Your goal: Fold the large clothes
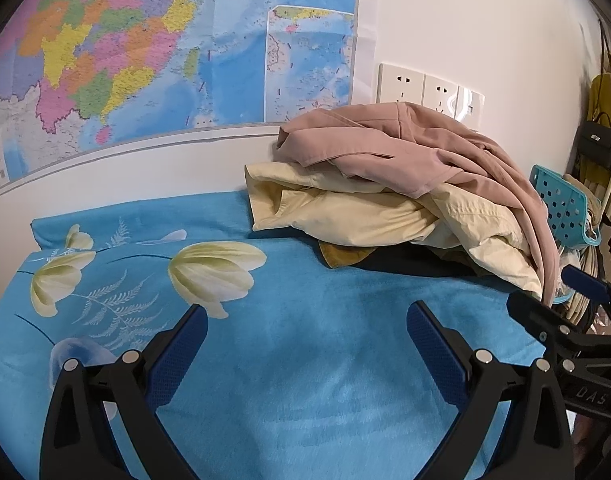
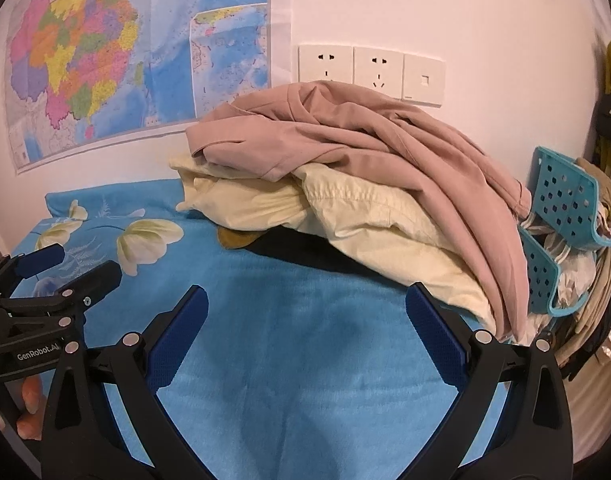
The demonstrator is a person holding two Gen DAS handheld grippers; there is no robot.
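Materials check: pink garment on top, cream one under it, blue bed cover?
Pink draped garment: looks like smooth, matte woven cloth; soft, broad folds. Cream puffy garment: probably thin padded shell; stitched seams, fine crinkles. Blue flower-print bed cover: seems a short-pile fleece; fuzzy, slightly streaked surface.

The left claw (image 2: 77,264), seen at 9 o'clock in the right wrist view, carries white lettering "GenRobot.AI" on its black body. In the left wrist view, the right claw (image 1: 545,296) at 4 o'clock shows embossed letters that read "DAS" on its black body. The wall map (image 1: 145,52) bears print too small to read.
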